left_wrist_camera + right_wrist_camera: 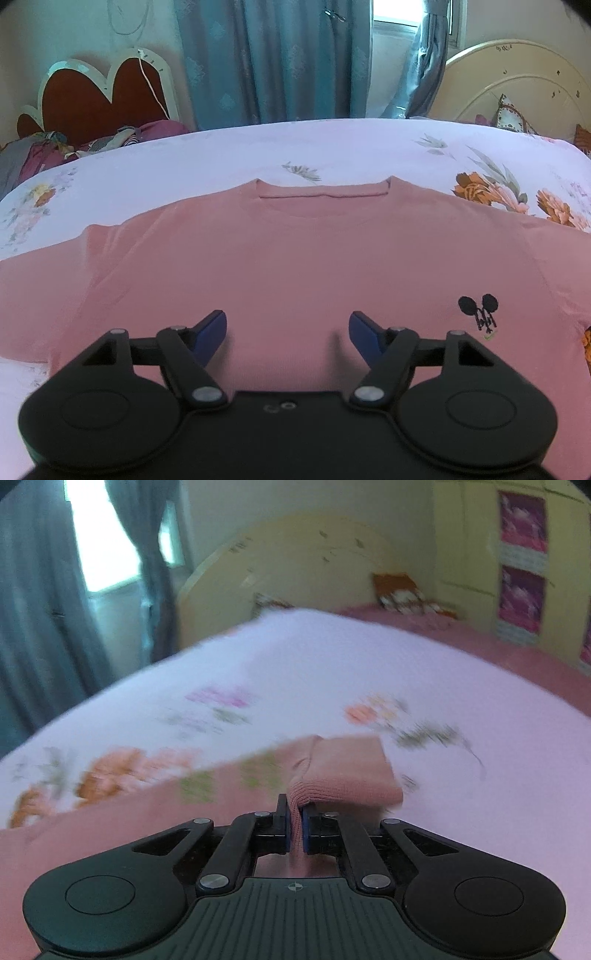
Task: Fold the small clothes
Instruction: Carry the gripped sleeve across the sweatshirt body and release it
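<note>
Two hand-held grippers, one spread, one clamped.

The left gripper (288, 332) points down at a slant, its blue-padded fingers (210, 332) standing well apart over the shirt (295, 258), with nothing pinched between them and the pads clear of each other. The right gripper (294, 825) also tilts downward; its jaws are drawn almost together, and a fold of the shirt's sleeve (343, 775) is pinched between the blue pads (305, 823), bunching up just ahead of the fingertips.
</note>
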Demonstrator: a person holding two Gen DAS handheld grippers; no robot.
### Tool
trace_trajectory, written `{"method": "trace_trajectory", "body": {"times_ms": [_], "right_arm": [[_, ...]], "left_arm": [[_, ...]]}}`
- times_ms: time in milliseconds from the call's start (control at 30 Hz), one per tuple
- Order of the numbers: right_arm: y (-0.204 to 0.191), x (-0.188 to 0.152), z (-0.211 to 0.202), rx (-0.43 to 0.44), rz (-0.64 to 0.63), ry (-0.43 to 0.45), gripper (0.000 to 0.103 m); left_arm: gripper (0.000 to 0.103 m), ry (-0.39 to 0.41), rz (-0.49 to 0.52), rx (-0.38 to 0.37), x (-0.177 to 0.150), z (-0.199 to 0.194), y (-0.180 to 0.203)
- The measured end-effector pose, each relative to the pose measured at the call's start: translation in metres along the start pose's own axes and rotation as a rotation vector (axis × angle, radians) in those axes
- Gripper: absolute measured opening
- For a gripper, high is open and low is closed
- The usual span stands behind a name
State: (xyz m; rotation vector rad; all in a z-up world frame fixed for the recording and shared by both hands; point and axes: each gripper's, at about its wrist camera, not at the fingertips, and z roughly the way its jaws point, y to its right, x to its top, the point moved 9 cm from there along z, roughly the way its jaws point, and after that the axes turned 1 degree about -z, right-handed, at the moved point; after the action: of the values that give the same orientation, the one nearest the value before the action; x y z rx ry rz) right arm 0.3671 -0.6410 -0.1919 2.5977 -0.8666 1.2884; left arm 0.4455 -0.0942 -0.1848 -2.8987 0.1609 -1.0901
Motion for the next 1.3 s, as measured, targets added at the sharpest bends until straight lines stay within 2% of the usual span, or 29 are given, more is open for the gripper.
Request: {"method": "trace_trajectory", "body": {"times_ms": [167,333,500,600,700,767,800,833,867,900,933,1033,1200,1300], "right_arm": [[-0.094,0.013,-0.033,0.174,-0.098,0.068,0.005],[-0.210,-0.004,-0.062,0.373,-0.195,0.070,0.005],[-0.312,-0.058,-0.079,0.537,-0.281,-0.007,0.005],[-0.360,-0.106,-0.083,0.612,-0.338,-0.092,0.005],[-0.391,-0.150,-0.086,0.645,-0.399,-0.153,0.005],[-0.399,-0.167,-0.081,0.624,-0.440,-0.188,0.007],[-0.401,-0.172,-0.081,0.622,-0.447,-0.202,0.012],[-0.401,-0.174,-0.083,0.634,-0.438,-0.212,0.029],[-0.400,-0.174,-0.085,0.648,-0.425,-0.214,0.052],[-0.397,-0.169,-0.088,0.654,-0.421,-0.196,0.063],[-0.393,-0.166,-0.094,0.653,-0.431,-0.172,0.068],[-0.371,-0.155,-0.105,0.623,-0.444,-0.138,0.068],[-0.305,-0.141,-0.102,0.461,-0.443,-0.110,0.068],[-0.261,-0.141,-0.098,0.359,-0.433,-0.109,0.068]], "left_arm": [[0.072,0.029,-0.006,0.012,0.004,-0.008,-0.018],[0.072,0.040,-0.025,0.023,0.002,-0.013,-0.046],[0.072,0.045,-0.045,0.046,-0.001,-0.014,-0.079],[0.072,0.041,-0.051,0.048,-0.003,-0.012,-0.091],[0.072,0.037,-0.050,0.040,-0.005,-0.009,-0.095],[0.072,0.036,-0.047,0.020,-0.005,-0.009,-0.094],[0.072,0.037,-0.046,0.007,-0.006,-0.009,-0.092],[0.072,0.039,-0.045,-0.014,-0.006,-0.009,-0.089],[0.073,0.038,-0.042,-0.039,-0.005,-0.008,-0.084],[0.074,0.038,-0.036,-0.063,-0.005,-0.008,-0.078],[0.075,0.040,-0.028,-0.084,-0.005,-0.008,-0.072],[0.075,0.038,0.016,-0.158,-0.006,-0.006,-0.043],[0.079,0.054,0.127,-0.284,-0.009,-0.006,0.021],[0.079,0.065,0.194,-0.307,-0.011,0.001,0.055]]}}
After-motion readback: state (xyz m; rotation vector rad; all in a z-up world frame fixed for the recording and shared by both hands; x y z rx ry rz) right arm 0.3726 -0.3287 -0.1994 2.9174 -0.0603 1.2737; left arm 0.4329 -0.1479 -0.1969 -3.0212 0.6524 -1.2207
